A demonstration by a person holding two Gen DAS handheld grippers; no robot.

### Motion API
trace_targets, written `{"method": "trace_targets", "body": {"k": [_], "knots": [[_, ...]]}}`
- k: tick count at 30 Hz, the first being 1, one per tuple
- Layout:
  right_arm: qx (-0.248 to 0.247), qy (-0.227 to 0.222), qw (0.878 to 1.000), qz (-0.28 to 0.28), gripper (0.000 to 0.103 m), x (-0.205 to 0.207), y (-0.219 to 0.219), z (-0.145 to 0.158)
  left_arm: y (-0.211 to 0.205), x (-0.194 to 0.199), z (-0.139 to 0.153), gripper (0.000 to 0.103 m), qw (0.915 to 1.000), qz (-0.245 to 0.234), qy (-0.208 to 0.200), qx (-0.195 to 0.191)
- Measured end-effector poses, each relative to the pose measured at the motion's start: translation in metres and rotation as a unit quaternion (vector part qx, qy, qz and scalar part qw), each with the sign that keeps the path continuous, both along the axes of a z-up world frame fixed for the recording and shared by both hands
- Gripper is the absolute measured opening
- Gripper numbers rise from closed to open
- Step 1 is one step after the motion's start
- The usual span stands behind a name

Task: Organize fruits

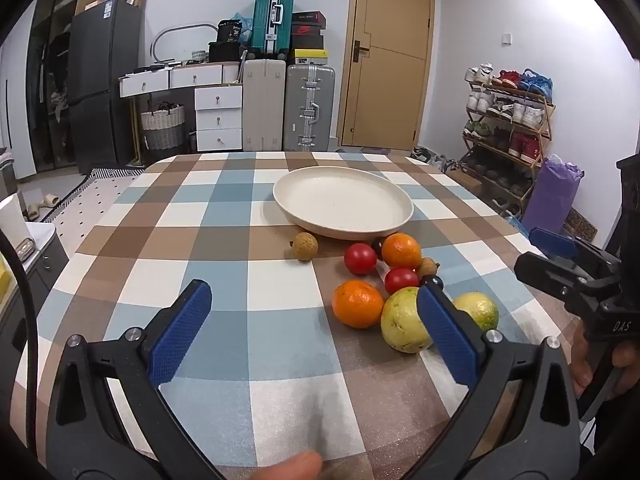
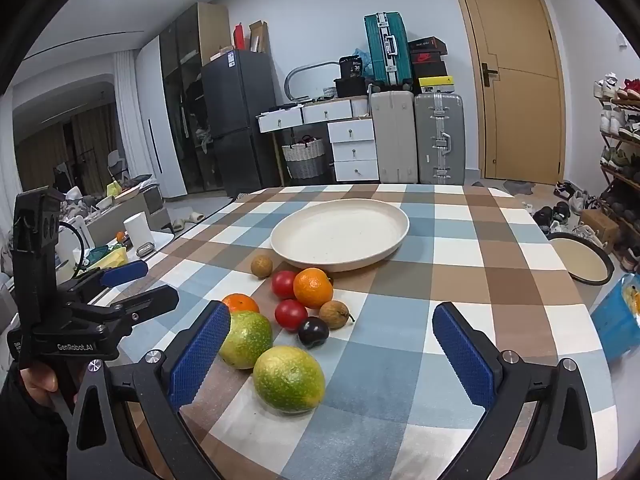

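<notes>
Nearest the right wrist camera, the right hand-held gripper (image 2: 330,346) is held wide open and empty above the near edge of the table (image 2: 472,248), with a green-yellow fruit (image 2: 289,378) lying between its blue pads (image 2: 198,354). A second green fruit (image 2: 246,338) is seen just beside the left pad. The left hand-held gripper (image 1: 314,330) is likewise spread open with nothing gripped, and hovers over bare checked cloth left of the pile.

Beyond lie two oranges (image 2: 313,288), two red tomatoes (image 2: 291,313), a dark plum (image 2: 313,332) and two small brown fruits (image 2: 334,314), clustered toward the table's middle. Behind them, nearer the far edge, a cream plate (image 2: 340,236) stands empty, so no fruit appears sorted yet.

The nearest green fruit is judged the likeliest first pick. It should be straddled at its widest part, the pads lowered evenly and closed gently, since a round fruit may roll against its neighbours.

"GenRobot.AI" is read on the left tool in the right view, and "DAS" on the right tool in the left view.
</notes>
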State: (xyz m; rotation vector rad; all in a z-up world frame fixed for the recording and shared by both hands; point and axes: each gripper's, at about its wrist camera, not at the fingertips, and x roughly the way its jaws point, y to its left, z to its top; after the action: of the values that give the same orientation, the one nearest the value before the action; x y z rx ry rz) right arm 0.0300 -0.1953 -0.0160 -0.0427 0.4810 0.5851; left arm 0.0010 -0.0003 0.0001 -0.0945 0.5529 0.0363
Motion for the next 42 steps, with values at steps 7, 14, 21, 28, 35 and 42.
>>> {"method": "trace_targets", "body": {"k": [7, 14, 21, 28, 35, 42], "knots": [[-0.019, -0.024, 1.0, 0.006, 0.103, -0.005, 0.006, 0.0, 0.002, -0.002, 0.002, 0.102, 0.9999, 0.004, -0.011, -0.003], [-0.021, -0.031, 0.999, 0.014, 0.103, -0.007, 0.007, 0.0, 0.005, -0.013, 0.003, 0.102, 0.9998, 0.003, -0.019, -0.009], [-0.019, -0.03, 0.999, 0.013, 0.103, -0.008, 0.006, 0.001, 0.004, -0.004, 0.002, 0.102, 0.9998, 0.007, -0.016, -0.004], [-0.026, -0.036, 0.999, 0.011, 0.103, -0.009, 0.008, 0.002, 0.002, -0.002, 0.001, 0.102, 0.9999, 0.007, -0.011, -0.006], [-0.025, -0.034, 0.999, 0.011, 0.103, -0.009, 0.009, 0.002, 0.002, -0.001, 0.003, 0.102, 0.9999, 0.007, -0.014, -0.004], [-0.024, -0.037, 0.999, 0.012, 0.103, -0.009, 0.008, 0.002, 0.0, -0.002, 0.003, 0.102, 0.9999, 0.007, -0.014, -0.005]]}}
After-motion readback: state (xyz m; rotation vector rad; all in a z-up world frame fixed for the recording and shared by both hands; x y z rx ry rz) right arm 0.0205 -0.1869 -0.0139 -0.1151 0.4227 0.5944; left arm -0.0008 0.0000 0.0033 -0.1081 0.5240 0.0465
